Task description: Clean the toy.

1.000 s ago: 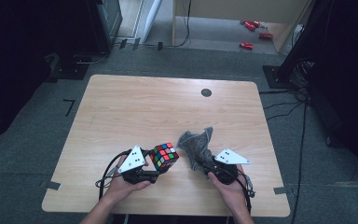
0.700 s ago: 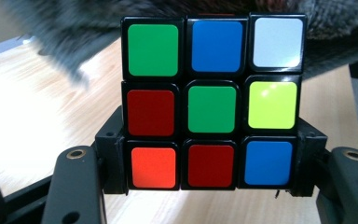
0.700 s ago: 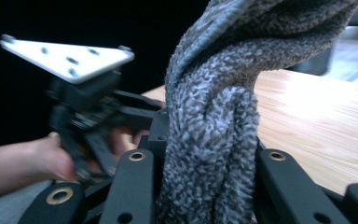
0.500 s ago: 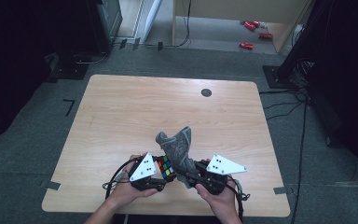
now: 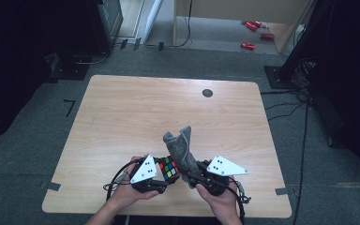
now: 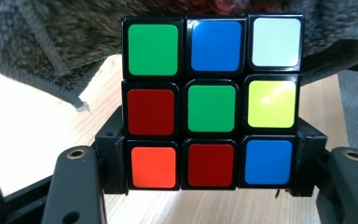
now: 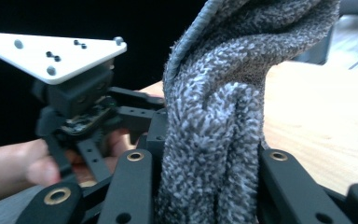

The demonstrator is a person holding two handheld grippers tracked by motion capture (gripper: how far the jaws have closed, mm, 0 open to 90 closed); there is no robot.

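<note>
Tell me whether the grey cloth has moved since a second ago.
Yes. The grey cloth has shifted left, away from the table's right edge, toward the cube.

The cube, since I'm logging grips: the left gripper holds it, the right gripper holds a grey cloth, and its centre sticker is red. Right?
Not quite: the cube's centre sticker is green in the left gripper view. The left gripper holds it; the right gripper holds the grey cloth.

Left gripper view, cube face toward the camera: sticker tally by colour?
On the cube face, clamped in the left gripper:
Green: 2
Blue: 2
Dark red: 2
Orange-red: 1
Yellow: 1
White: 1
Total: 9 stickers
</note>
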